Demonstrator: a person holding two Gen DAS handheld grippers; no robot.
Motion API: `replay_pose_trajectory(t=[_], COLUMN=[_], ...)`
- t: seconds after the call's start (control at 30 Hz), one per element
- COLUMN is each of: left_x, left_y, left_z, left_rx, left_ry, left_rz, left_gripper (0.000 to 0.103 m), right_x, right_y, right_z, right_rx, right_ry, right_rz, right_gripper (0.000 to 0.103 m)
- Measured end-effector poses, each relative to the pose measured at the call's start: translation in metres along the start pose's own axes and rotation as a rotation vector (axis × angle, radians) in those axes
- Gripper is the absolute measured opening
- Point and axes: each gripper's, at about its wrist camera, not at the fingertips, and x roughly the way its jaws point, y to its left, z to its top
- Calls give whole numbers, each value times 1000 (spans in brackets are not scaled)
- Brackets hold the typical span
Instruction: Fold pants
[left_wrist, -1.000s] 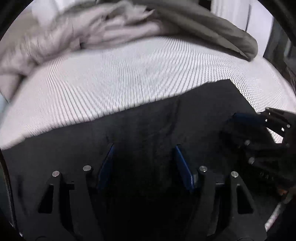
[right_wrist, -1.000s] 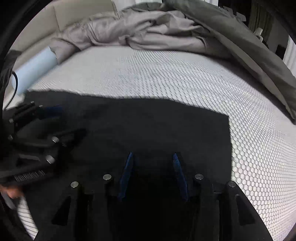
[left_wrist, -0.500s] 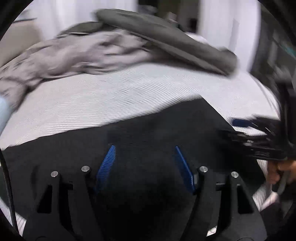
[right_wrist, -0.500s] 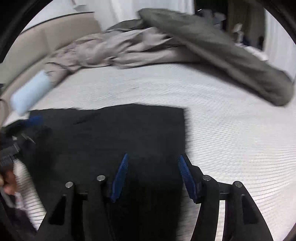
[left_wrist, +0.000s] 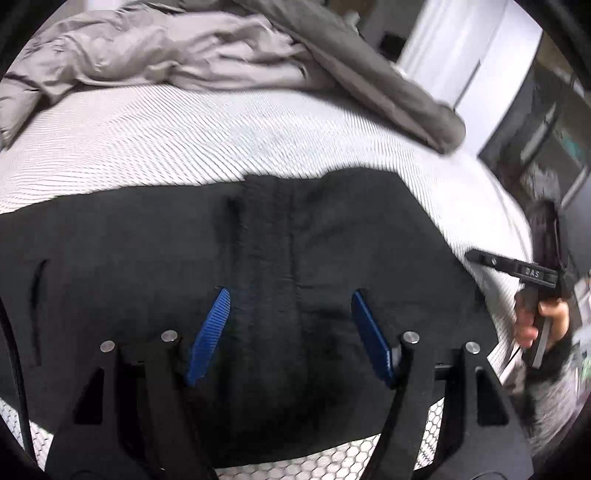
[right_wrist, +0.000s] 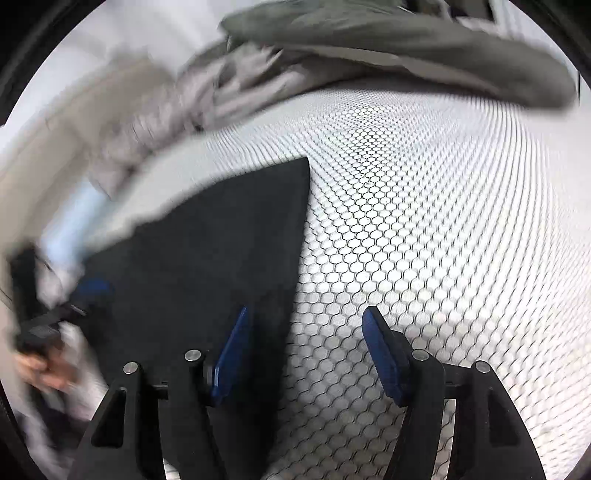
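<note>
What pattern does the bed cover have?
The bed cover is white with a dark honeycomb pattern, clearest in the right wrist view.

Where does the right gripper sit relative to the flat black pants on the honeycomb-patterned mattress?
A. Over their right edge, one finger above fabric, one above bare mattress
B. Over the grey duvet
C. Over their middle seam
A: in the right wrist view the right gripper is open across the edge of the flat black pants, its other finger over the honeycomb-patterned mattress.

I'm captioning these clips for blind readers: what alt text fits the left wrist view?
Black pants lie flat on a white honeycomb-patterned bed, with the open left gripper above them, holding nothing. Rumpled grey bedding is piled at the far side, and the right gripper, held in a hand, is off the pants' right edge.
</note>
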Motion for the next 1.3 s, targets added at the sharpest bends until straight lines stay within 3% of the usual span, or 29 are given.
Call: replay_pose_trajectory(t=[0.1,0.17,0.2,0.23,0.3,0.37,0.53,0.57,0.6,0.67,0.73,0.83,0.9,0.93,0.97,1.07,1.3], left_x=[4,19,26,30,36,34,39,44,46,46,38,10,-19,-28,-41,-71,-109], left_y=[11,11,10,9,6,2,-11,-15,-19,-21,-17,12,44,58,75,117,169], left_z=[3,1,1,-1,2,0,-2,0,0,1,-1,-4,-9,-11,-15,-31,-71], left_rx=[-23,-16,-7,6,21,28,17,27,43,53,54,-30,-132,-177,-244,-413,-571], left_ry=[6,63,81,88,77,73,82,85,88,89,96,66,-13,-37,-61,-107,-169], left_rz=[50,76,92,110,114,109,85,92,112,113,126,143,162,190,232,249,278], left_gripper=[66,52,52,52,47,43,43,43,43,44,45,58,68,75,76,78,83], right_x=[16,26,32,38,43,46,12,9,13,30,26,5,-12,-21,-24,-33,-31], right_y=[-21,-24,-17,-11,-2,13,30,28,24,15,4,3,0,-3,-7,-8,19], right_z=[-5,-6,-3,-2,-1,0,22,26,25,23,18,14,4,-2,-5,-9,-14], right_rx=[169,188,164,142,109,69,-12,-7,-11,-24,1,-13,-16,2,18,61,-30], right_ry=[51,83,84,88,90,82,-39,-43,-30,43,36,3,-37,-59,-64,-80,-81], right_rz=[220,286,303,305,259,211,113,83,17,-78,-58,-99,-139,-123,-102,-47,-22], right_gripper=[65,65,63,58,25,9,8,10,21,30,31,46,61,63,67,74,75])
